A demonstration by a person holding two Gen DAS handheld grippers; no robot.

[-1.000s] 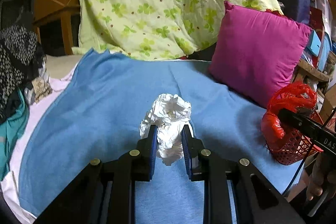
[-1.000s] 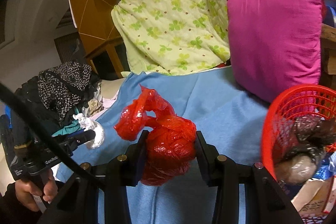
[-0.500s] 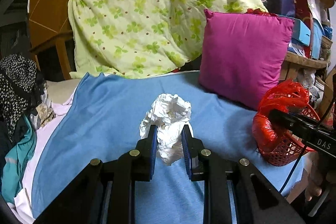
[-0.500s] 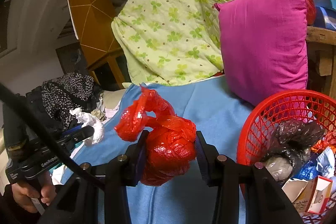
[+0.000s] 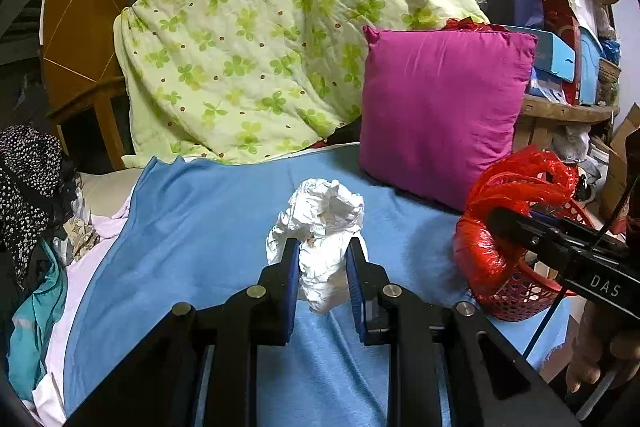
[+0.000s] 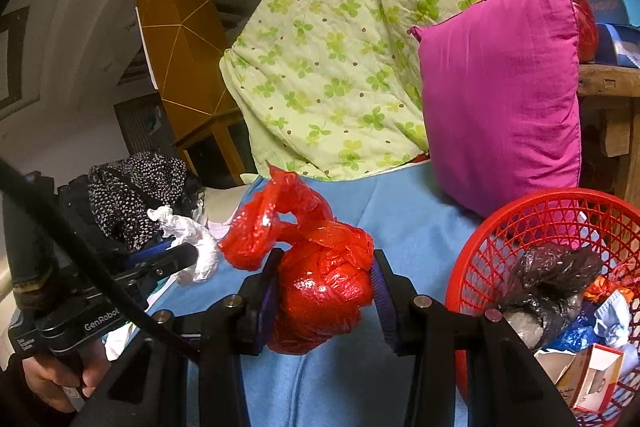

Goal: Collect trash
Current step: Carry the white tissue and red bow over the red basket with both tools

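Observation:
My left gripper (image 5: 323, 267) is shut on a crumpled white paper wad (image 5: 322, 223), held above the blue blanket (image 5: 192, 227). My right gripper (image 6: 322, 291) is shut on a knotted red plastic bag (image 6: 320, 287), also off the blanket. From the left wrist view the red bag (image 5: 480, 251) and the right gripper's black arm sit at the right, in front of the red mesh basket (image 5: 516, 299). From the right wrist view the basket (image 6: 520, 227) is at the lower right, holding a black bag, a small carton and wrappers. The white wad (image 6: 188, 239) shows at the left.
A magenta pillow (image 5: 440, 107) leans at the blanket's far right. A green clover quilt (image 5: 260, 47) is draped behind. Dark spotted clothing (image 5: 28, 171) and teal cloth pile at the left. Cluttered shelves (image 5: 568, 67) stand beyond the basket. A person's hand (image 6: 52, 379) grips the left handle.
Both grippers have risen and shifted right with their loads, so the basket comes further into the right wrist view. Neither grip has altered.

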